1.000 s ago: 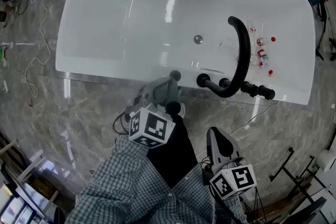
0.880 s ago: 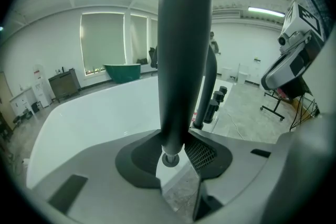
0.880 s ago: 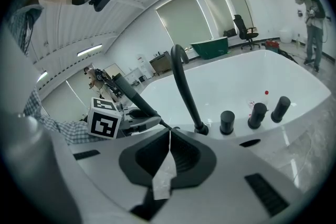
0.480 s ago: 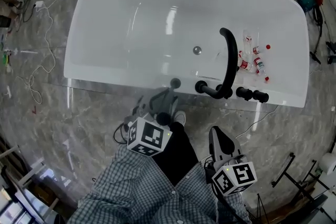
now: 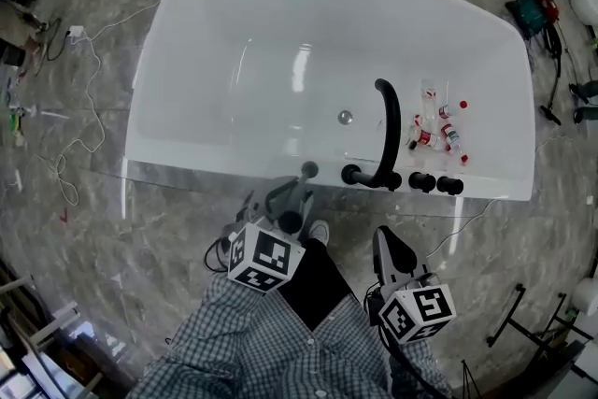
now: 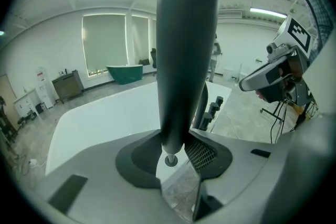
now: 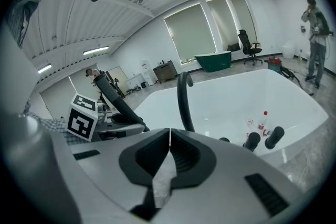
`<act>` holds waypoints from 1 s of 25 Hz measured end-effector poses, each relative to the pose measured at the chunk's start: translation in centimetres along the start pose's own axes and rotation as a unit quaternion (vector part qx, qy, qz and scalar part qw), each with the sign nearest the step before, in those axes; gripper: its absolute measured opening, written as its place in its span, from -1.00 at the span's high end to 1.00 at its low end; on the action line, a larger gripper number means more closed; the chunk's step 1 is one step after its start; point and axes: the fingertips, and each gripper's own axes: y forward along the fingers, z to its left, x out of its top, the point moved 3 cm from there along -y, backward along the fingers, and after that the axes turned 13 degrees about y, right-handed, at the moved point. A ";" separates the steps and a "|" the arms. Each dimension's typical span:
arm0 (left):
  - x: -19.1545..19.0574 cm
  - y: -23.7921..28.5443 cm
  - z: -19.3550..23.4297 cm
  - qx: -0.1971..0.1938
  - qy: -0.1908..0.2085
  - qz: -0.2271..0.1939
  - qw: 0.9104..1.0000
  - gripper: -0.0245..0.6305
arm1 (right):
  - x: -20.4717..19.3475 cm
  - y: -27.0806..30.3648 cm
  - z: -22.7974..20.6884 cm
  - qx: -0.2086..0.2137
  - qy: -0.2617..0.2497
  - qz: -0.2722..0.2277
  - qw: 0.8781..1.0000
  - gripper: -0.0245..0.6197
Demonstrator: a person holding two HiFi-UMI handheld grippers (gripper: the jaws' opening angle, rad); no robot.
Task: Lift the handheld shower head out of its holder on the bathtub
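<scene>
The handheld shower head is a long dark grey wand that rises straight up from between the jaws of my left gripper, which is shut on its lower end. In the head view the left gripper hangs just in front of the white bathtub, with the wand's dark end showing at it. The round holder on the near rim stands apart from the wand. My right gripper is shut with nothing in it and sits low by my body. The right gripper view shows the wand slanting up from the left gripper.
A black arched spout and black knobs stand on the near rim, right of the holder. Small red-capped bottles lie in the tub near the drain. Cables trail over the marble floor at left. A person stands far right.
My left gripper has drawn back from the tub rim towards my body with the shower head in it, leaving the holder behind. The head camera has pulled back. The right gripper has barely moved.
</scene>
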 end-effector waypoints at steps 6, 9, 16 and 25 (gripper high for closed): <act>1.8 -2.0 0.7 0.004 -0.004 -0.002 1.000 0.50 | 2.4 -1.0 1.0 0.005 -0.013 -0.023 1.000 0.87; 2.9 -3.1 1.2 0.009 0.001 -0.006 1.000 0.50 | 3.3 -1.6 1.4 0.009 -0.017 -0.031 0.999 0.87; 5.0 -5.2 1.9 0.013 -0.009 -0.024 1.000 0.50 | 4.7 -2.6 2.3 0.013 -0.030 -0.044 0.999 0.87; 7.8 -8.5 1.8 0.014 0.000 -0.039 0.999 0.50 | 8.0 -4.0 3.0 0.018 -0.047 -0.084 0.995 0.87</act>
